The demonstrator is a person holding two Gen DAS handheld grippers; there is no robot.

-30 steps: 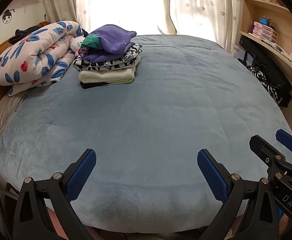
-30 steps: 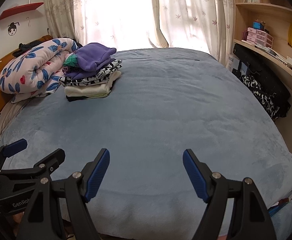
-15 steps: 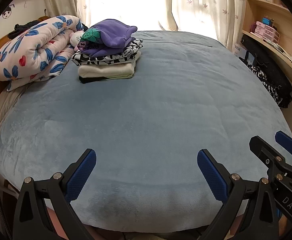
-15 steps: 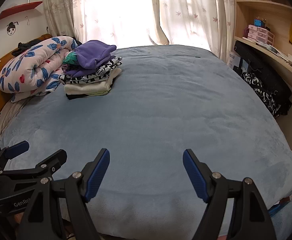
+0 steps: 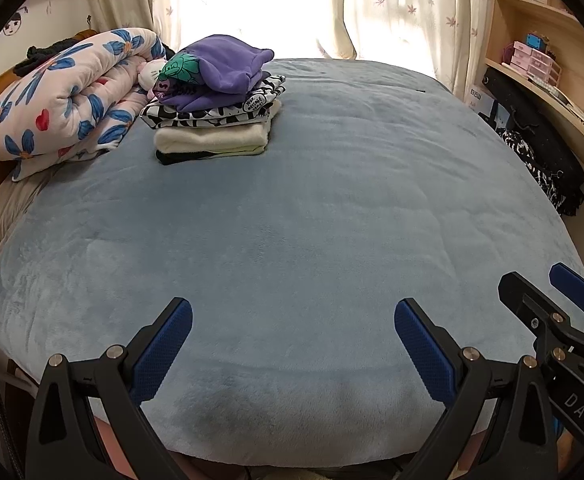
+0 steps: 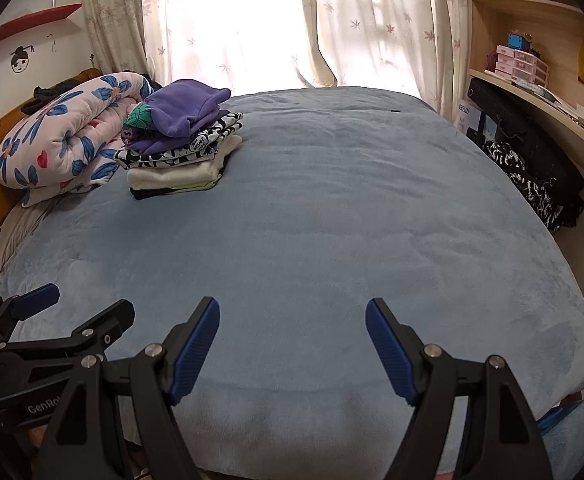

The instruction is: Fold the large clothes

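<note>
A stack of folded clothes (image 5: pixel 216 116), purple on top, then black-and-white, cream and dark pieces, sits at the far left of the blue bed (image 5: pixel 311 220); it also shows in the right wrist view (image 6: pixel 180 152). My left gripper (image 5: pixel 292 344) is open and empty over the bed's near edge. My right gripper (image 6: pixel 292 344) is open and empty beside it, also over the near edge. Each gripper shows at the edge of the other's view: the right gripper (image 5: pixel 563 312) and the left gripper (image 6: pixel 52 320).
A rolled floral quilt (image 5: pixel 60 96) and a pillow (image 5: pixel 8 208) lie along the wooden headboard at left. Dark clothes and bags (image 5: pixel 539 152) hang by curved shelves (image 6: pixel 539 96) at right. Curtains (image 6: pixel 252 24) cover the far window.
Both grippers have tilted up slightly, so the bed and clothes stack sit lower in the views. The jaws stay open and nothing on the bed has moved.
</note>
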